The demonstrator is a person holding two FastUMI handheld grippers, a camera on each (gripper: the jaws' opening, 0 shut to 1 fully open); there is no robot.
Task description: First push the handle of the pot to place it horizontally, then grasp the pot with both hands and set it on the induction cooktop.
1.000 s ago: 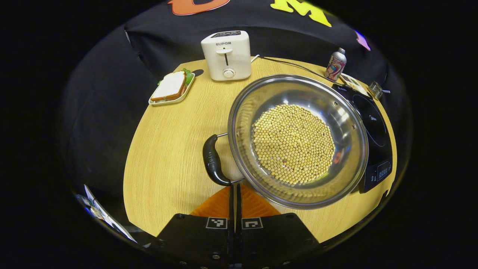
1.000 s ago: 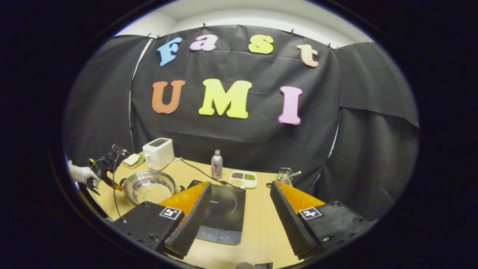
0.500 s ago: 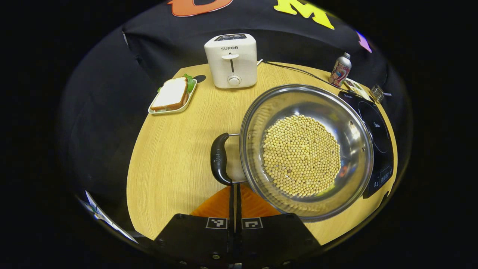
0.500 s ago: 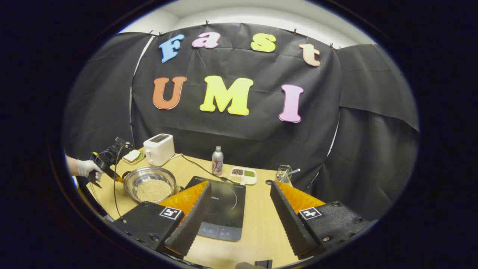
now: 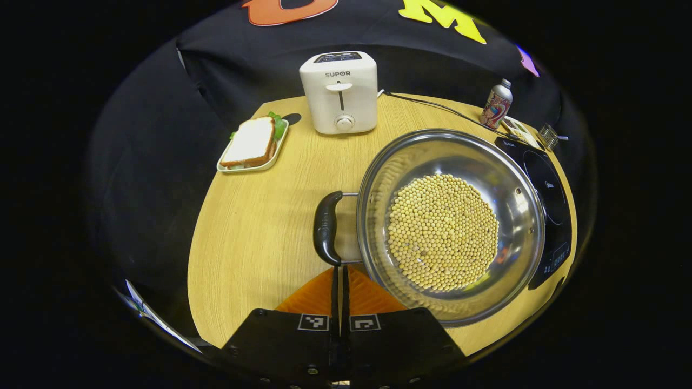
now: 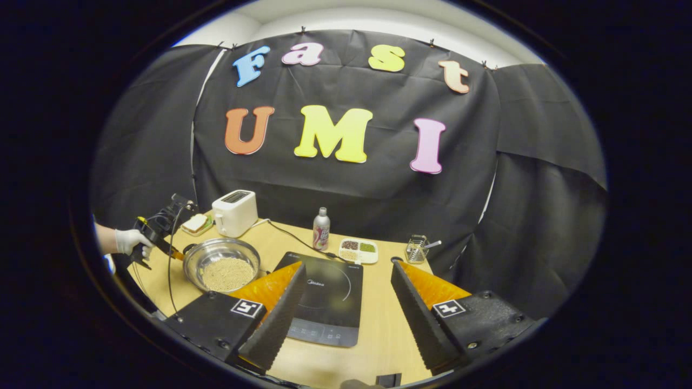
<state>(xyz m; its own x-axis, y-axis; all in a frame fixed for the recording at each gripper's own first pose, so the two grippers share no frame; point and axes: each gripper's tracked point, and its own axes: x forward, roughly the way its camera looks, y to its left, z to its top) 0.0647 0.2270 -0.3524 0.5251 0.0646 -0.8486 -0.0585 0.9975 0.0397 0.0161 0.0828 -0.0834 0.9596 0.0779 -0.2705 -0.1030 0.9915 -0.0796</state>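
A steel pot [image 5: 451,227] holding a layer of pale round beans [image 5: 443,231] sits on a light wooden table [image 5: 254,232], just left of a black induction cooktop [image 6: 324,300] and not on it. In the left gripper view, the left gripper [image 5: 340,278] has its two fingers pressed together with nothing between them, their tips at the near end of the pot's black handle [image 5: 326,227], which arches beside the rim on two thin wire stems. In the right gripper view, a gloved hand [image 6: 128,241] holds that same gripper at the pot's left side. The right gripper [image 6: 348,283] stands with its fingers spread wide apart, hanging over the near edge of the table above the cooktop, holding nothing and well apart from the pot. Behind the pot stands a white toaster [image 5: 339,92], its cord [image 5: 432,105] trailing across the tabletop, with a sandwich on a small tray [image 5: 251,145] to its left. Along the far edge sit a slim bottle [image 6: 321,229], a divided dish of grains [image 6: 358,250] and a small wire basket [image 6: 417,248].
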